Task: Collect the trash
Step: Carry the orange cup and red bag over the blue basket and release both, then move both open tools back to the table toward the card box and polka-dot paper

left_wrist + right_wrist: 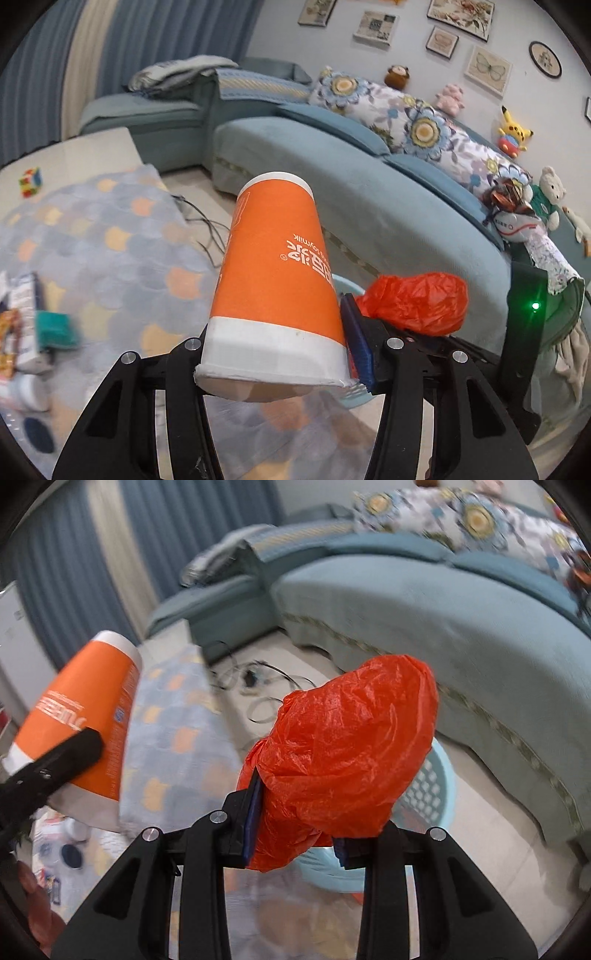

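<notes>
Left gripper (275,363) clenching orange paper cup (275,273), cup lying tilted, rim toward camera. Right gripper (295,843) clenching crumpled red plastic bag (343,753), holding it above light-blue basket (437,775) on floor beside teal sofa (424,602). Cup hanging over patterned blanket (103,243).

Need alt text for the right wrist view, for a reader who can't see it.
The right gripper is shut on a crumpled red plastic bag, held above a light blue basket on the floor beside a teal sofa. At left, the left gripper holds an orange paper cup.
</notes>
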